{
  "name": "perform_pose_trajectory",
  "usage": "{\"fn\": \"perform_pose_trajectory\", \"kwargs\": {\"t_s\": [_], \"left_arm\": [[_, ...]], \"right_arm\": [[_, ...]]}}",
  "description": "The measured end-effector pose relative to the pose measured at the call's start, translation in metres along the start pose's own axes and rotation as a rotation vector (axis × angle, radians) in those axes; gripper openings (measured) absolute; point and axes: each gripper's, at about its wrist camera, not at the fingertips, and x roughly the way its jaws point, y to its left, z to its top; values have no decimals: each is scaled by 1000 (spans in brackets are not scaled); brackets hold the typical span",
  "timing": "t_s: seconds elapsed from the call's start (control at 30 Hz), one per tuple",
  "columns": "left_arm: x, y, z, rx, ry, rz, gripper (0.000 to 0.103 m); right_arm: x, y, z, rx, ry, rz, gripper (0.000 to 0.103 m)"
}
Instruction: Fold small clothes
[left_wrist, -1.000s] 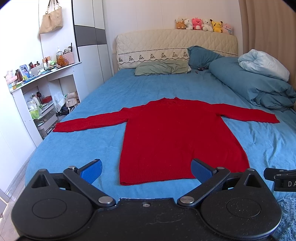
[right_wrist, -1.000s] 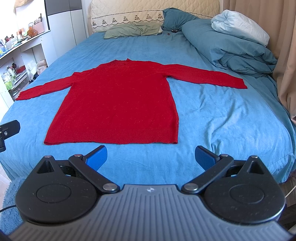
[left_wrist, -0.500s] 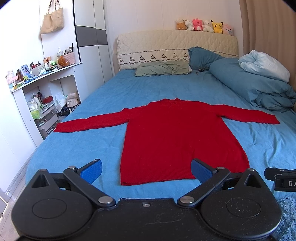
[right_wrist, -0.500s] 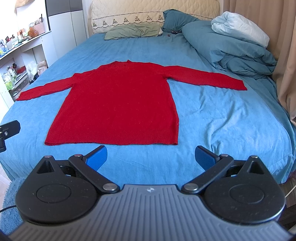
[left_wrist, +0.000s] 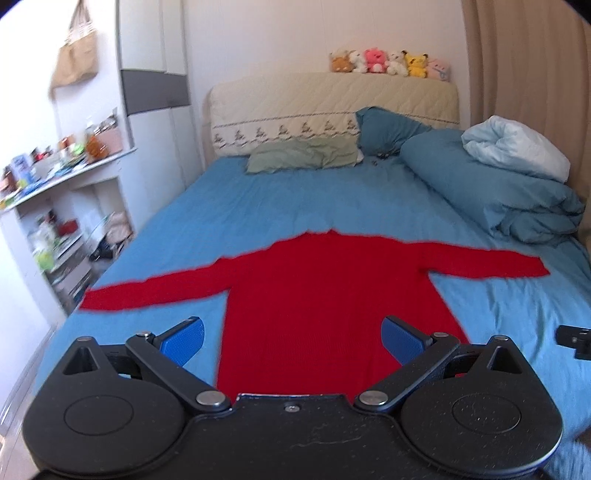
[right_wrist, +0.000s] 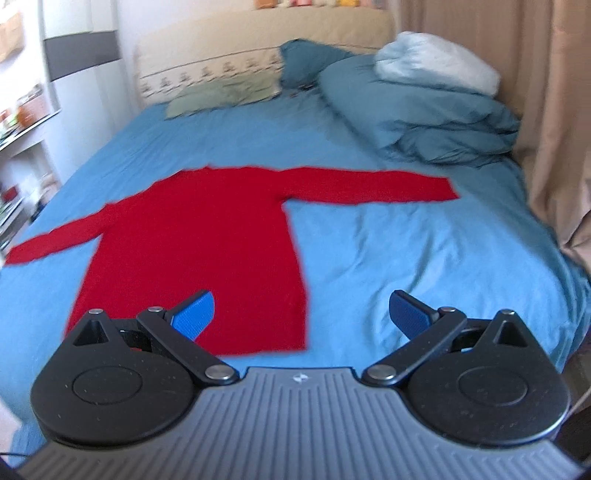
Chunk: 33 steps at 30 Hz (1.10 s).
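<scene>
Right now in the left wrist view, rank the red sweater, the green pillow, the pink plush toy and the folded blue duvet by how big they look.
1. red sweater, though nearness to the camera inflates it
2. folded blue duvet
3. green pillow
4. pink plush toy, farthest away

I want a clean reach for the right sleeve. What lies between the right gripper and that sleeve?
Only bare blue sheet lies between the right gripper and the red sweater's right sleeve, as the right wrist view shows.
</scene>
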Motion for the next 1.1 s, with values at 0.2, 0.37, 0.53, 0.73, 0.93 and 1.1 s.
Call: {"fn": "perform_pose_trajectory", "kwargs": {"t_s": [0.2, 0.37, 0.53, 0.73, 0.93, 1.1], "left_arm": [[107, -29, 62, 27, -9, -56, 103], [211, -60, 93, 3, 13, -108, 103], [330, -105, 97, 59, 60, -126, 103], [436, -152, 84, 60, 187, -138, 103], [500, -179, 79, 8, 341, -143, 103], [531, -194, 78, 15, 398, -123, 103]], "right_arm": [[81, -56, 53, 114, -80, -155, 103], [178, -108, 79, 161, -126, -262, 103], [288, -163, 90, 239, -138, -310, 103], [386, -213, 93, 322, -124, -361, 103], [440, -257, 100, 404, -65, -380, 94], [456, -273, 107, 453, -55, -408, 84]]}}
